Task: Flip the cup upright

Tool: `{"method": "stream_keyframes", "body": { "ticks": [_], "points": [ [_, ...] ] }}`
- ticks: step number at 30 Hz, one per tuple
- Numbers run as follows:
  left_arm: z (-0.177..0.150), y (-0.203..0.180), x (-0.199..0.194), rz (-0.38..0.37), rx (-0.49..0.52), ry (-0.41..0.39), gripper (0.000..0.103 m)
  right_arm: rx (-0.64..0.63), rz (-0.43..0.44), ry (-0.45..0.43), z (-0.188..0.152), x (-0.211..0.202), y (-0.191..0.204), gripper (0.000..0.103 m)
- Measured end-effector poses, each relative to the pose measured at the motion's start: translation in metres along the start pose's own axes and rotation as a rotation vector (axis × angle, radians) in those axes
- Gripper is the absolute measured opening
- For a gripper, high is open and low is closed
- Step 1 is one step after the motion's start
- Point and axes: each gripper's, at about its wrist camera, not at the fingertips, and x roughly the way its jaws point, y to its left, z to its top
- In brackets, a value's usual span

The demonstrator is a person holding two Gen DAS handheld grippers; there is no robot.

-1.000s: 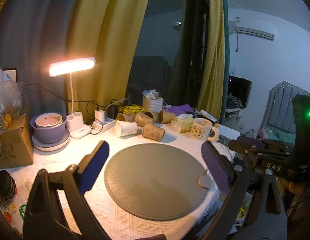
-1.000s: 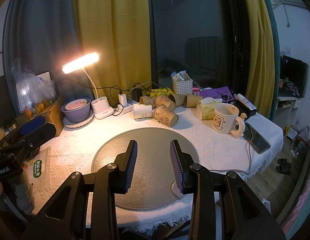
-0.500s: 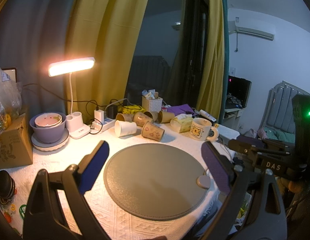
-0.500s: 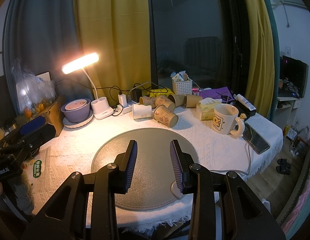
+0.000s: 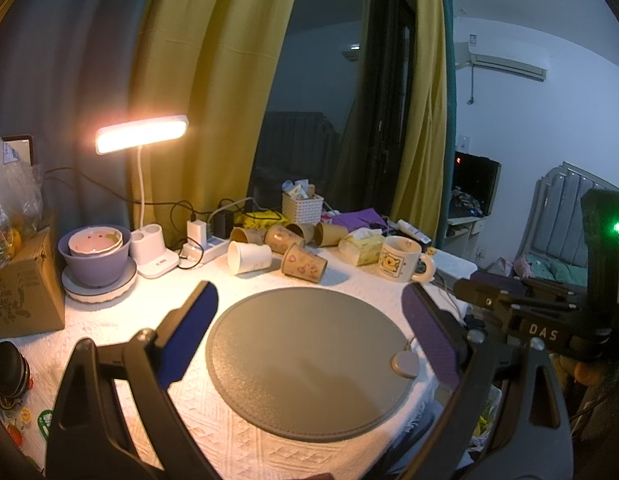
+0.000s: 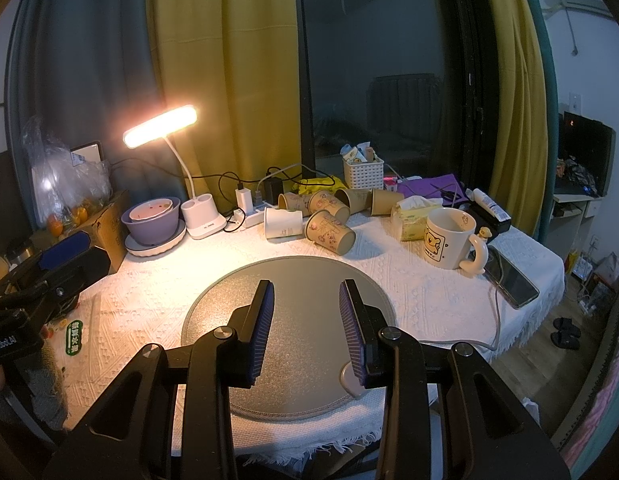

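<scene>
Several paper cups lie on their sides at the back of the table: a white cup [image 5: 248, 257] [image 6: 282, 222], a patterned brown cup [image 5: 303, 268] [image 6: 330, 233] in front, and more brown cups [image 6: 351, 201] behind. A round grey mat [image 5: 309, 362] [image 6: 287, 288] lies in front of them. My left gripper [image 5: 309, 300] is wide open and empty above the mat. My right gripper [image 6: 307, 288] is partly open and empty above the mat's near half. Both are well short of the cups.
A lit desk lamp [image 6: 161, 126] and a purple bowl on a plate [image 6: 153, 222] stand back left. A bear mug [image 6: 449, 242], a tissue pack [image 6: 413, 222], a phone [image 6: 509, 276] and a white basket [image 6: 363, 172] stand right. A cardboard box [image 5: 25, 292] is far left.
</scene>
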Motion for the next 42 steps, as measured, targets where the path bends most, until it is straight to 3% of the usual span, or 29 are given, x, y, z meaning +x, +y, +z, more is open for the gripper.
{"method": "stream_keyframes", "body": {
  "ticks": [11, 19, 42],
  "points": [
    [0.001, 0.002, 0.001, -0.001, 0.000, -0.001, 0.094, -0.001, 0.000, 0.000, 0.000, 0.000, 0.000, 0.036],
    [0.005, -0.019, 0.008, -0.005, 0.016, 0.020, 0.094, -0.005, 0.003, 0.004, 0.002, 0.009, 0.000, 0.036],
    [0.031, -0.019, 0.154, 0.012, -0.039, 0.202, 0.094, -0.014, 0.024, 0.069, 0.052, 0.119, -0.070, 0.036]
  ]
}}
